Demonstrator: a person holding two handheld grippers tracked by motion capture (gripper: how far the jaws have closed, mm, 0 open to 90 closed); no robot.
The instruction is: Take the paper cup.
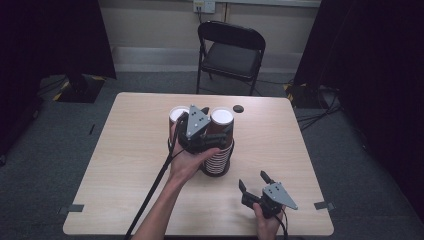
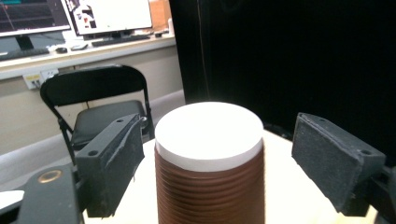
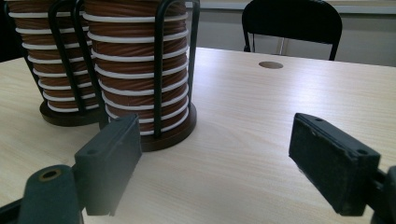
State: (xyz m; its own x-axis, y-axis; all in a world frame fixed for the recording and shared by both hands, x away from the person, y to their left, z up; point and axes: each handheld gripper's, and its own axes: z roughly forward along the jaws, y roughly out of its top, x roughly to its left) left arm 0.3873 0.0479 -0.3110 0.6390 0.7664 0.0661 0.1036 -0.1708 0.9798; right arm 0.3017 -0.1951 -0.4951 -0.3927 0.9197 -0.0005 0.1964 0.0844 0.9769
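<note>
On the pale wood tabletop (image 1: 125, 165), near its middle, two stacks of brown paper cups stand side by side, each upside down, so the top cup shows a flat white base. The left stack (image 1: 178, 116) sits just beside the right stack (image 1: 221, 131), which is held in a holder (image 3: 159, 70) of black upright wires on a round dark wooden foot. In the right gripper view the cups look ribbed and red-brown, with white rolled rims lying as thin rings one above the other down each stack; the wires run up the outside of them.

The left claw (image 1: 196, 122) hovers at the tops of the stacks, between the two white discs as the high view shows it. In the left gripper view its black pads stand on either side of a cup stack's top (image 2: 209, 135), spread with clear gaps, so they pinch nothing.

Further right, near the front edge of the tabletop, the right claw (image 1: 254, 181) rests low, well apart from the cups, its pads spread wide and holding nothing. Beyond the tabletop stands a black folding chair (image 1: 231, 55).
</note>
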